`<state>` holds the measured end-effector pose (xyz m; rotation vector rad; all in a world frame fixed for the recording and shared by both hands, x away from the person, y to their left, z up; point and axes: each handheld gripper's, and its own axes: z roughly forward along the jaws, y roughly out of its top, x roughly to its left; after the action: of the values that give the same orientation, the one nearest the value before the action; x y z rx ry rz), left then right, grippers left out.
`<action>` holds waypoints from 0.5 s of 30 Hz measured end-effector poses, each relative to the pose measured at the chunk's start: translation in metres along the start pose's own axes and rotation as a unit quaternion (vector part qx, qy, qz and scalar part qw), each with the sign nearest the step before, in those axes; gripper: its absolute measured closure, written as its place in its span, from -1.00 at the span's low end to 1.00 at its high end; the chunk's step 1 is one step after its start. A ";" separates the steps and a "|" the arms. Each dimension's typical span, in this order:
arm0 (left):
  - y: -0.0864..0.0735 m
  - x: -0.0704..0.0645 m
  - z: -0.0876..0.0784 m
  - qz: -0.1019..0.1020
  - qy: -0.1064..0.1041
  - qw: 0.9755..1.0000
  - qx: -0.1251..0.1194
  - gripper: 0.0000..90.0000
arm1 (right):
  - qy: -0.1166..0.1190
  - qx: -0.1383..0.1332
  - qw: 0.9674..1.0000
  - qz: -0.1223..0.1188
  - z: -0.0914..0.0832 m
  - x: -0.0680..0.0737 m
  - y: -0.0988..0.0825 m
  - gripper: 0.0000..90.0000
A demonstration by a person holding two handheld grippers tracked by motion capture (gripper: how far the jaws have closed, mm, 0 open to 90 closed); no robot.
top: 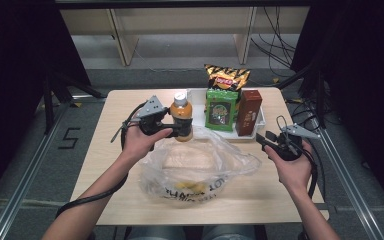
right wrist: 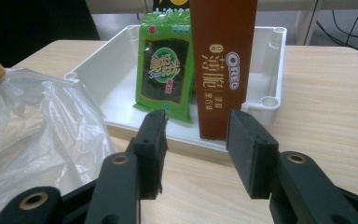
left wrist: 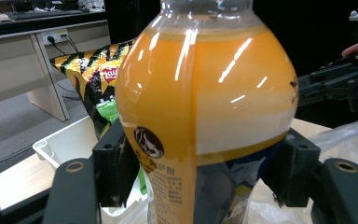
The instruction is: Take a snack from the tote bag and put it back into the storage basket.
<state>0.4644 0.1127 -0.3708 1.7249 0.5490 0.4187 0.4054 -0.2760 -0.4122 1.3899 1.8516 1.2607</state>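
Orange juice fills the bottle (top: 182, 116) that your left gripper (top: 176, 128) has clamped: in the left gripper view both black pads press on its sides just under the wide shoulder, and the bottle stands upright between them. From the high view you hold it lifted over the far edge of the clear plastic bag (top: 195, 167), which lies crumpled and open on the wooden table (top: 280, 200) between your two hands. Just beside the bottle, toward the right, sits the white tray (top: 261, 119) with three things standing in it: a yellow-and-black chip bag (top: 226, 76) at the back, a green seaweed packet (top: 220, 110) in front of it, and a brown biscuit box (top: 249, 112) to its right. Your right gripper (top: 263, 138) hovers near the tray's right front corner with its jaws apart and nothing between them; in the right gripper view they point at the base of the brown box and the green packet, short of touching either
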 end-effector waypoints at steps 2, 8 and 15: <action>0.001 0.001 0.001 0.000 0.001 1.000 0.000 -0.23 | -0.001 -0.002 1.000 -0.003 0.000 -0.001 0.000 0.29; 0.004 0.004 0.003 0.002 0.001 1.000 -0.003 -0.23 | 0.000 0.009 1.000 0.009 -0.002 0.002 0.000 0.29; 0.006 0.008 0.007 0.002 0.002 1.000 -0.006 -0.23 | 0.002 0.008 1.000 0.002 -0.001 0.001 0.000 0.29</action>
<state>0.4756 0.1106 -0.3665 1.7144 0.5455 0.4264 0.4039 -0.2754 -0.4116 1.4013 1.8665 1.2551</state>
